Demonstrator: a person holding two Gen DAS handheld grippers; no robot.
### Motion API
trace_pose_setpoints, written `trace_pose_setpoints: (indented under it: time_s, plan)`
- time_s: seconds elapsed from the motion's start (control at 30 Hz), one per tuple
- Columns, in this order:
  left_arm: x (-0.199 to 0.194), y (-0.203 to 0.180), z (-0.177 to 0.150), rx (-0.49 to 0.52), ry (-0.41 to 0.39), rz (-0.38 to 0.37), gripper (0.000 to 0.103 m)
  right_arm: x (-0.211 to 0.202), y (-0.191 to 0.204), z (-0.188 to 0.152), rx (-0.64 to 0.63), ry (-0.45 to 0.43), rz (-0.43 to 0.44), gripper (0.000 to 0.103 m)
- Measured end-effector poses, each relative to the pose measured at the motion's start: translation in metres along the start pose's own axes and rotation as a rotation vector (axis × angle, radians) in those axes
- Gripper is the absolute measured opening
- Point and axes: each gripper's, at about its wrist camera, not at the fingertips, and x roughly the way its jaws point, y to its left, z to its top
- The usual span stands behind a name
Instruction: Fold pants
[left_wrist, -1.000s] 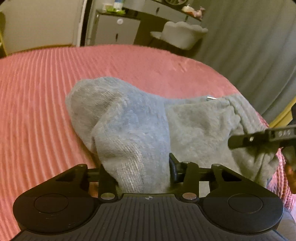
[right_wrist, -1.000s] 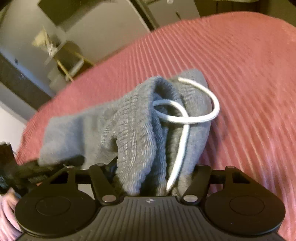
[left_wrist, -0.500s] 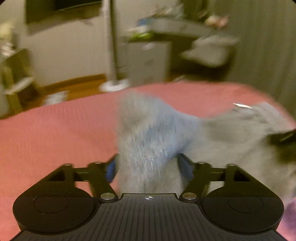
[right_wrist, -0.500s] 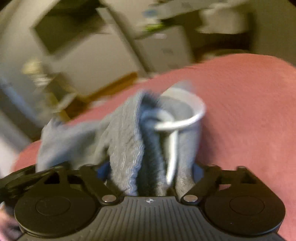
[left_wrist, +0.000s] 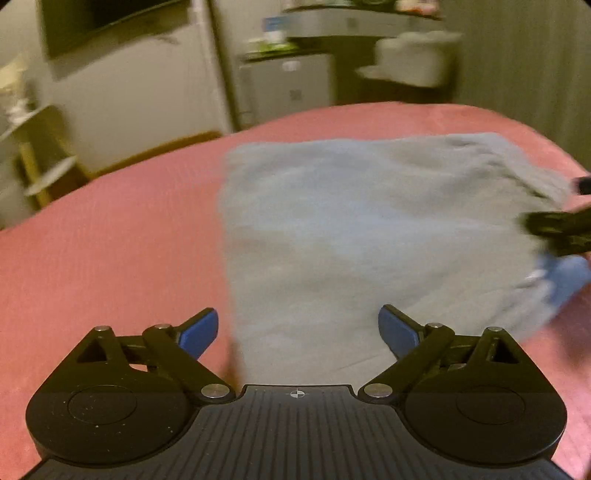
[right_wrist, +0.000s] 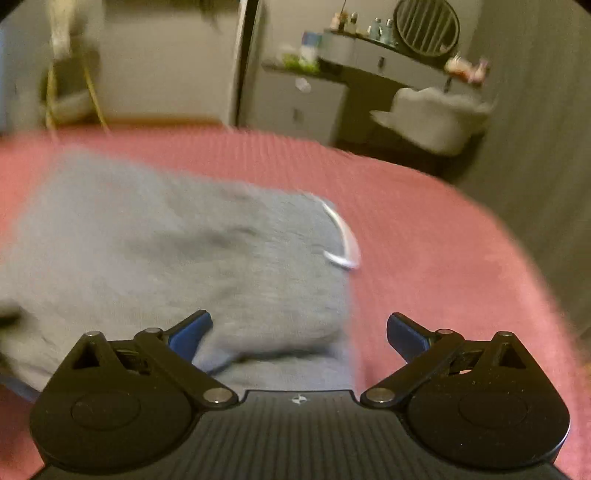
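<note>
The grey pants lie folded in a flat stack on the pink ribbed bedspread. My left gripper is open, its blue pads apart over the near edge of the stack, holding nothing. My right gripper is open and empty over the near right corner of the pants. A white drawstring lies at the stack's right edge. The right gripper also shows as a dark blurred shape in the left wrist view, at the pants' right side. Both views are motion-blurred.
The bedspread extends around the pants on all sides. Beyond the bed stand a grey cabinet, a white chair, a wooden shelf and a grey curtain.
Both grippers were shut on bunched pants fabric, lifted. Now both have opened and let go, and the pants lie flat and folded on the bed. Both cameras have swung.
</note>
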Motion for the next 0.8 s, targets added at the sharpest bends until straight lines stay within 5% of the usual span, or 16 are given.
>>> trace_pose_setpoints:
  time_s: [0.1, 0.17, 0.27, 0.33, 0.47, 0.7, 0.8]
  plan:
    - [-0.017, 0.029, -0.010, -0.113, 0.024, 0.115, 0.094, -0.024, -0.008, -0.005, 0.095, -0.055, -0.020, 0.100]
    - [-0.035, 0.034, -0.019, -0.196, 0.001, -0.025, 0.094, -0.042, -0.008, -0.010, 0.207, -0.082, 0.009, 0.100]
    - [-0.054, 0.021, -0.039, -0.250, -0.066, -0.340, 0.096, -0.064, -0.011, -0.031, 0.395, -0.156, 0.201, 0.100]
    - [-0.050, -0.001, -0.044, -0.201, -0.098, -0.425, 0.096, -0.072, -0.014, -0.050, 0.473, -0.191, 0.309, 0.100]
    - [-0.039, -0.027, -0.053, -0.115, -0.133, -0.421, 0.095, -0.069, -0.020, -0.075, 0.559, -0.172, 0.375, 0.100]
    - [-0.042, -0.013, -0.049, -0.246, -0.161, -0.533, 0.095, -0.059, -0.039, -0.075, 0.632, -0.174, 0.415, 0.100]
    - [-0.049, -0.011, -0.054, -0.200, -0.168, -0.432, 0.096, -0.055, -0.036, -0.071, 0.633, -0.168, 0.420, 0.100]
